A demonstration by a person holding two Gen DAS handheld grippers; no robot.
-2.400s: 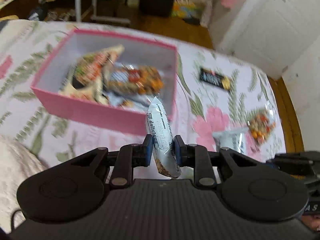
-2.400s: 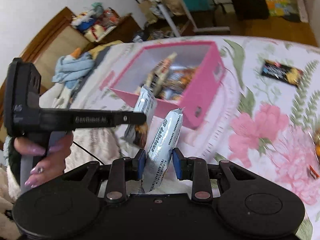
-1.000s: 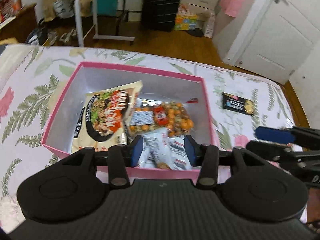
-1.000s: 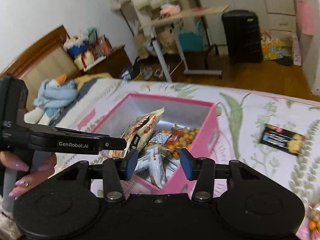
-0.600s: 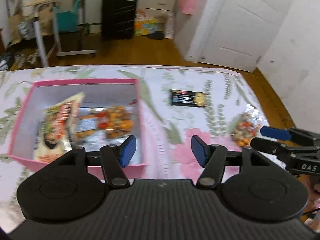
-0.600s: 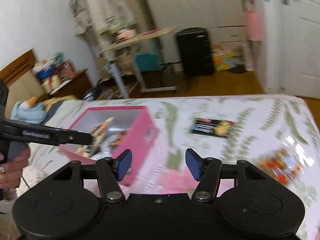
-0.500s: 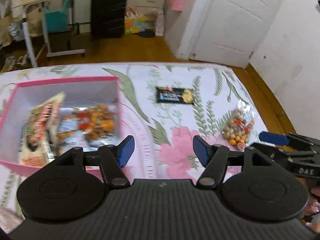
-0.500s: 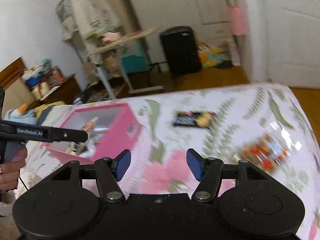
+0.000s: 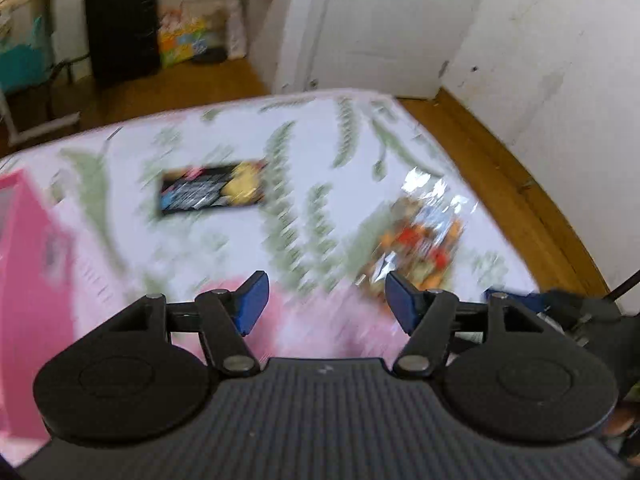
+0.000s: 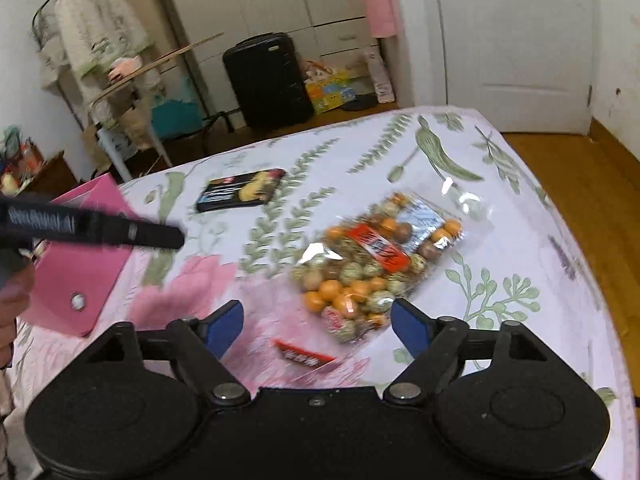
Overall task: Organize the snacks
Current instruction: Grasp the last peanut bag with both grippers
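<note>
The clear bag of mixed candy balls (image 10: 374,264) lies flat on the floral bedspread (image 10: 500,200), just ahead of the right gripper (image 10: 316,326), whose blue-padded fingers (image 10: 408,326) stand wide apart and hold nothing. It looks like a soft, crinkly film pouch packed with loose round pieces, so it will probably sag and shift its weight when lifted, and the glossy film may slide between the pads; the flat sealed edge nearest the gripper, or a pinch across a narrower part of the body, seems the surest hold, while squeezing hard on the balls themselves could crack them. A small red wrapper (image 10: 304,356) lies just beside the bag's near end, between the fingers. Farther off on the bed rests a flat dark snack packet (image 10: 240,190), which looks stiff and light and should be easy to take by one long edge. To the left stands the pink box (image 10: 76,280), well apart from the bag. In the blurred left view the left gripper (image 9: 326,300) is empty too, fingers spread, hanging above the bedspread with the same bag ahead and to its right.
</note>
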